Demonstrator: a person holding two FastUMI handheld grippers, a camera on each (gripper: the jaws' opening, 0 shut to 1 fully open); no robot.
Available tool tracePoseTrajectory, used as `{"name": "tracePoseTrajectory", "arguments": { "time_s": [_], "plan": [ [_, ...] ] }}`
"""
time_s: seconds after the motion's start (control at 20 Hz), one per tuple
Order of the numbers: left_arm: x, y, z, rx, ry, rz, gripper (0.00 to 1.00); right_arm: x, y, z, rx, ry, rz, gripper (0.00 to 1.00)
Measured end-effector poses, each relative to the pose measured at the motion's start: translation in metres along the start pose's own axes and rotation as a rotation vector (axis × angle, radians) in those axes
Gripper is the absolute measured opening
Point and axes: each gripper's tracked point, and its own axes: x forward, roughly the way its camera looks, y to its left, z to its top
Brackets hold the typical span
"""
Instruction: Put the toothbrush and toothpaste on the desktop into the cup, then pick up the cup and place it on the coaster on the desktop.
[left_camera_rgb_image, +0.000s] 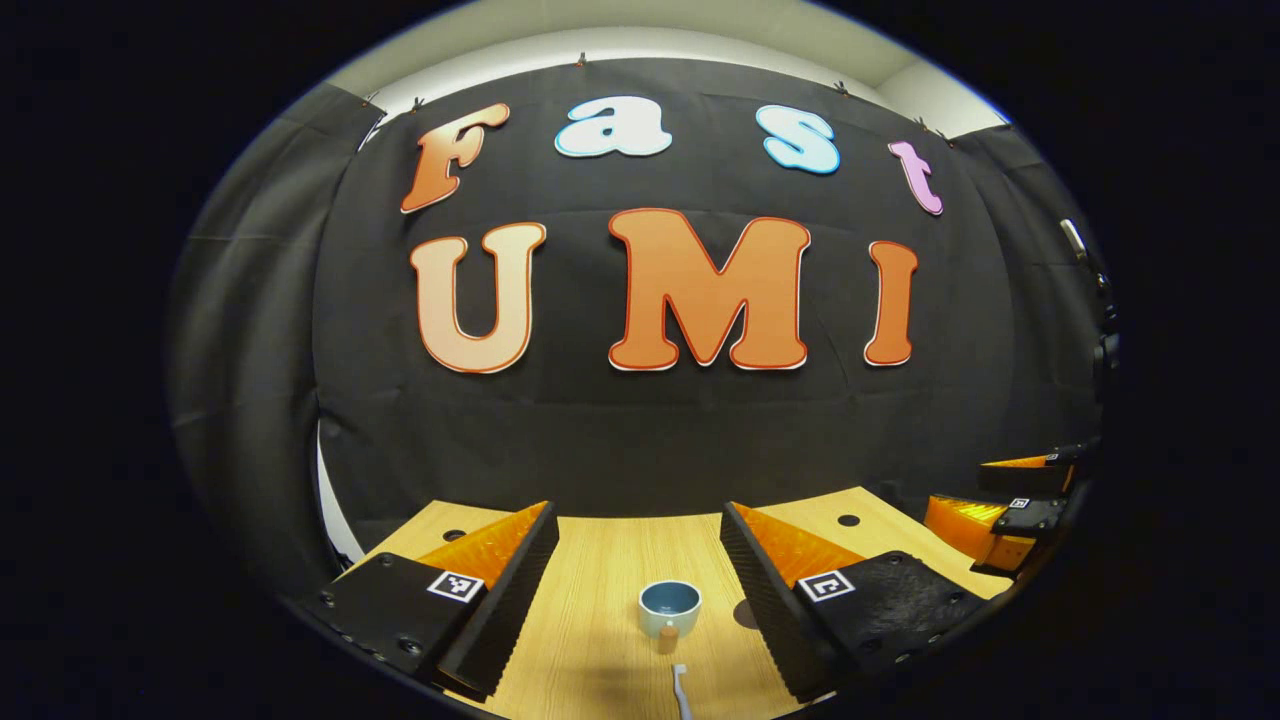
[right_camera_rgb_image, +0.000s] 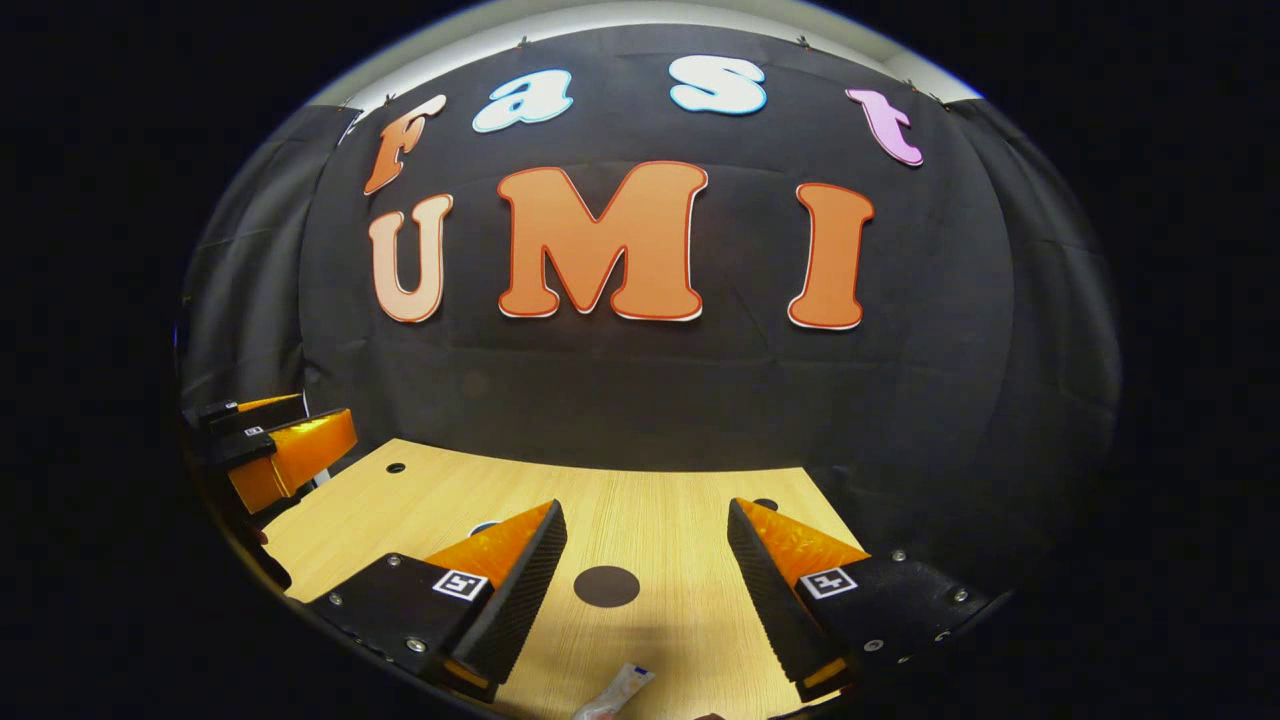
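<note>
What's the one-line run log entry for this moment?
left gripper open, over cup | right gripper open, over coaster | toothbrush, toothpaste on desktop

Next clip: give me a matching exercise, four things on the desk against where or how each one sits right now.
Things:
1. cup
2. toothbrush
3. toothpaste
4. coaster

Places:
A. dark disc between the right gripper's fingers, bare
B. upright between the left gripper's fingers
C. lying at the bottom edge of the right gripper view
D. lying just nearer the left camera than the cup

Pairs: 1-B, 2-D, 3-C, 4-A
</note>
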Motion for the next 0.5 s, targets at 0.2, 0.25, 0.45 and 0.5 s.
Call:
{"name": "tracePoseTrajectory", "arguments": {
  "time_s": [0.2,0.25,0.45,0.5],
  "plan": [
    [0.002,-0.008,-0.030,-0.037,0.108,-0.027,0.98,-0.002,-0.001,-0.011,0.005,0.046,0.000,0.97],
    [0.004,-0.007,-0.039,-0.038,0.134,-0.028,0.98,-0.001,-0.001,-0.016,0.003,0.062,0.002,0.97],
    [0.004,-0.011,-0.075,-0.023,0.257,-0.040,0.98,-0.004,-0.001,-0.041,0.003,0.155,0.010,0.98],
    [0.004,-0.014,-0.083,-0.019,0.289,-0.048,0.98,-0.003,0.001,-0.045,0.005,0.179,0.014,0.98]
  ]
}}
